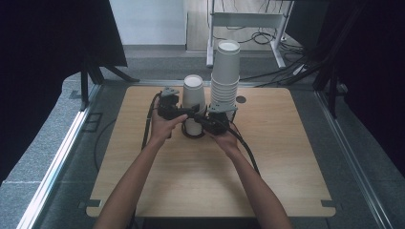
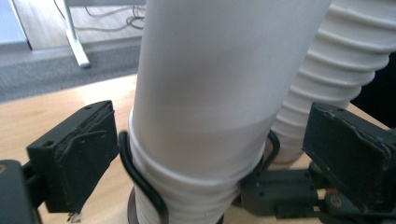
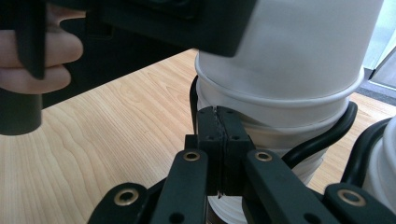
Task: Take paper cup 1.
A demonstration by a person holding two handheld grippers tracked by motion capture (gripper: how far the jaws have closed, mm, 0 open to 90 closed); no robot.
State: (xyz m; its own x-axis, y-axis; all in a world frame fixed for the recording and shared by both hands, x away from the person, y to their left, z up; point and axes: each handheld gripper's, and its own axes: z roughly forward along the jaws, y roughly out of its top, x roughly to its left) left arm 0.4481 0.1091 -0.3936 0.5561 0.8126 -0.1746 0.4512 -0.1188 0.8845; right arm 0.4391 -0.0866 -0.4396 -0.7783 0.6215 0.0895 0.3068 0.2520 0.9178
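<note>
The left gripper (image 2: 205, 154) stands spread, its pads just off either side of the short stack of white cups (image 2: 219, 93). The right gripper (image 3: 218, 140) is pressed together, tips against that stack's lower rims, nothing between them. The high view shows this stack (image 1: 193, 102) mid-table (image 1: 286, 167), just beside the tall stack (image 1: 225, 76) behind the right hand

I'm working in what looks like a lab or test room. My tongs sit over a bare wooden table (image 1: 200, 181) hemmed by black curtains (image 1: 43, 52) on both sides. Beyond them, grey carpet (image 1: 157, 67), a metal desk frame (image 1: 248, 21) and loose cables (image 1: 260, 38) on the floor.
</note>
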